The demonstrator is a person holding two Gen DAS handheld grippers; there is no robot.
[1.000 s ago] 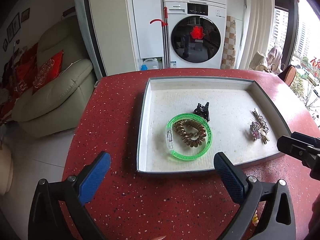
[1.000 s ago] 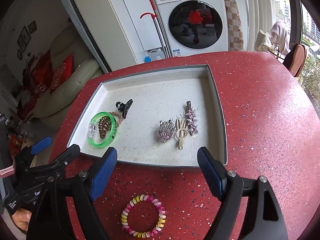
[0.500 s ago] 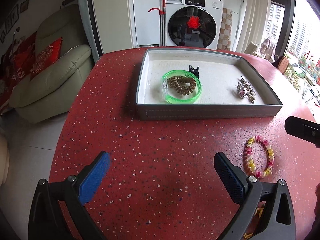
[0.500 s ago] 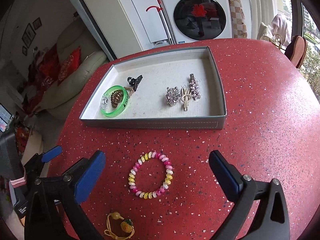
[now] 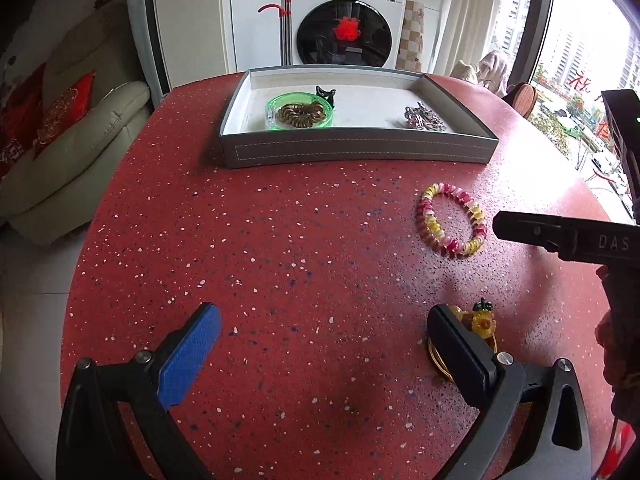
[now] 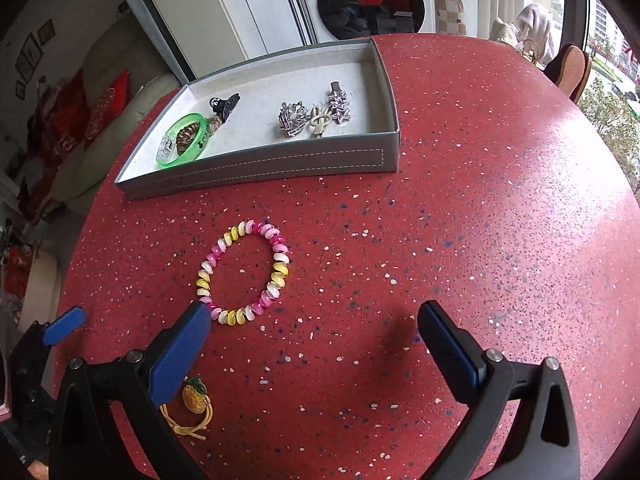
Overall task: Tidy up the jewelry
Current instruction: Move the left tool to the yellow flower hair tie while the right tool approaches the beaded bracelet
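A grey tray [image 5: 360,148] [image 6: 260,164] stands at the far side of the red table. In it lie a green bangle [image 5: 299,111] [image 6: 185,141] around a brown coil tie, a black claw clip [image 6: 225,105] and sparkly hair clips [image 5: 424,118] [image 6: 316,116]. A pink-yellow bead bracelet [image 5: 451,219] [image 6: 244,272] lies on the table in front of the tray. A yellow pineapple hair tie [image 5: 476,326] [image 6: 192,404] lies nearer. My left gripper [image 5: 324,344] is open and empty, its right finger beside the hair tie. My right gripper [image 6: 316,332] is open and empty, its left finger next to the bracelet.
The red speckled table [image 6: 480,200] is round, with its edge close on the left and right. A sofa [image 5: 72,140] stands to the left and a washing machine [image 5: 344,20] behind the tray.
Both grippers have drawn back from the tray and sunk lower toward the table. The bracelet and the pineapple hair tie have come into view close to the fingers.
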